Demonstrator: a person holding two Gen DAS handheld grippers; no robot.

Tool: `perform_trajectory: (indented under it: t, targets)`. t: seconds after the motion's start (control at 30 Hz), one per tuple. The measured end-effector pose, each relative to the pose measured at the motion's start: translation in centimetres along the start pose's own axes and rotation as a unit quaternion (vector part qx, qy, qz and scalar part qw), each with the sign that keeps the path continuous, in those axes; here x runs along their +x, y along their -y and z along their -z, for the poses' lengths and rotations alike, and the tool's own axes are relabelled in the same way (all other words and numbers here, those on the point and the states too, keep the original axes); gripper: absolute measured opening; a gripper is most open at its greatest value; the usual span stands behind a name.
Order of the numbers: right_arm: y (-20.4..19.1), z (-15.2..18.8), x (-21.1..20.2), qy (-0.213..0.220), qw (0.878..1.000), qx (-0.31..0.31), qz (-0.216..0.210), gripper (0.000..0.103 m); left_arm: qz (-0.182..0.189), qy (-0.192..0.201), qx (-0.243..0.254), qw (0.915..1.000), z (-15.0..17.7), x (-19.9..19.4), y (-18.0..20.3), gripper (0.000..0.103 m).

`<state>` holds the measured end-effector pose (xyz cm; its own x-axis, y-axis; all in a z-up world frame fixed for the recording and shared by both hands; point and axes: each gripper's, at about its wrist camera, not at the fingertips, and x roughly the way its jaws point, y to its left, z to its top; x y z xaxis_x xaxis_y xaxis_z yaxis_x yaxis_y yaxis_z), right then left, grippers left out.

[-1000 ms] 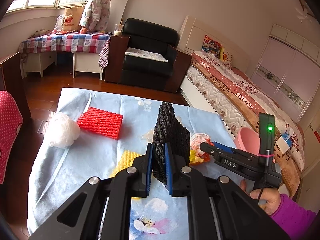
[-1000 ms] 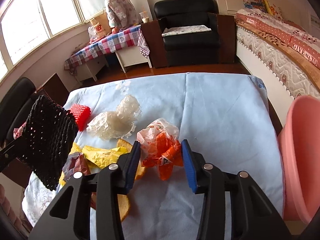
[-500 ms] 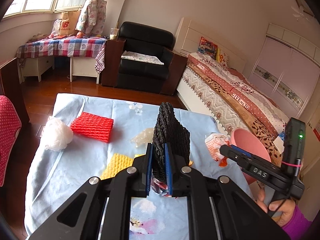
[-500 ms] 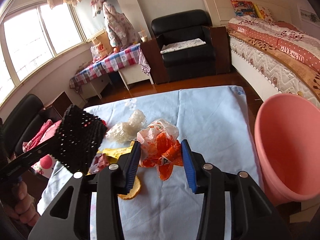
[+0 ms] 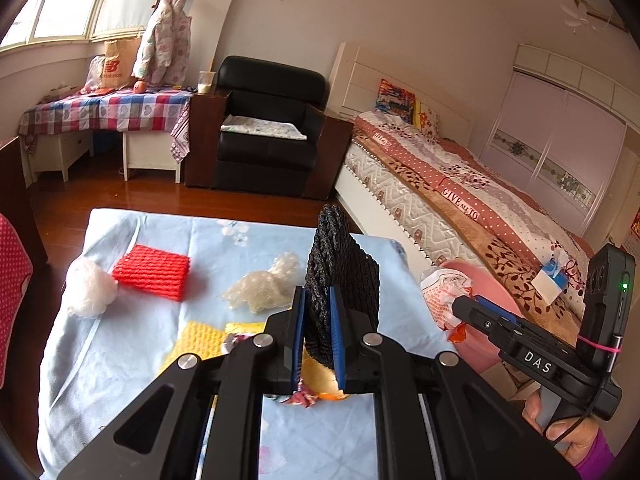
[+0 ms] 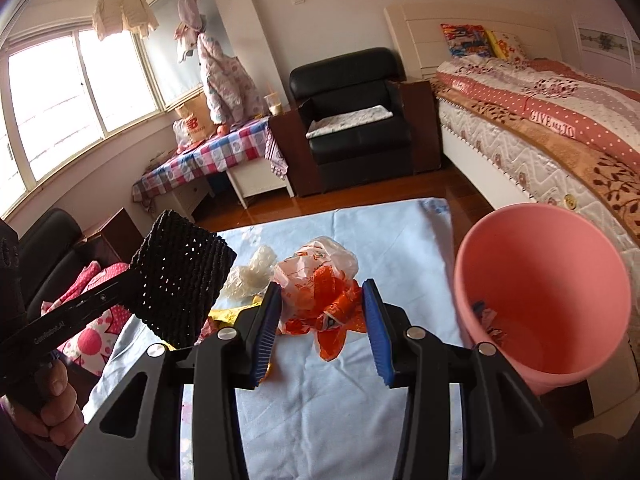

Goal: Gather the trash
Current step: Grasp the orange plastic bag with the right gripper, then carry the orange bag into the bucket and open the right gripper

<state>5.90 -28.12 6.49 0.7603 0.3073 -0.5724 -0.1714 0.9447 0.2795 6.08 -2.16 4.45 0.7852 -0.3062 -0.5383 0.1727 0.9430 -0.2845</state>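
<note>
Both grippers carrying trash

Left wrist view: the left gripper (image 5: 317, 334) is clamping a black foam net sleeve (image 5: 340, 280) above the blue-clothed table (image 5: 120, 344).

Right wrist view: the right gripper (image 6: 322, 334) is squeezing a crumpled orange-and-white plastic bag (image 6: 320, 296), beside the pink plastic bucket (image 6: 552, 292)

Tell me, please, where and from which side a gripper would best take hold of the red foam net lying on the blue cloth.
The red foam net lies flat, a thin folded pad. Probably best to come down from above and pinch its near edge, facing the yellow net, where bare cloth leaves room; the white fluffy wad crowds its left end.
</note>
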Motion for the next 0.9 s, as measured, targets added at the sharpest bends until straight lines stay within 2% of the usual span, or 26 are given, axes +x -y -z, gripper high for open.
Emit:
perform_trajectory:
  t: [0.57, 0.9]
  targets:
    - [5.7, 0.0, -2.8, 0.033, 0.997, 0.054, 0.037, 0.042, 0.030, 0.001, 0.047, 0.9985, -1.1, 2.3, 6.1, 0.011]
    - [9.9, 0.5, -4.0, 0.048, 0.992, 0.086, 0.080, 0.042, 0.052, -0.008, 0.073, 0.9960, -1.6, 5.4, 10.3, 0.011]
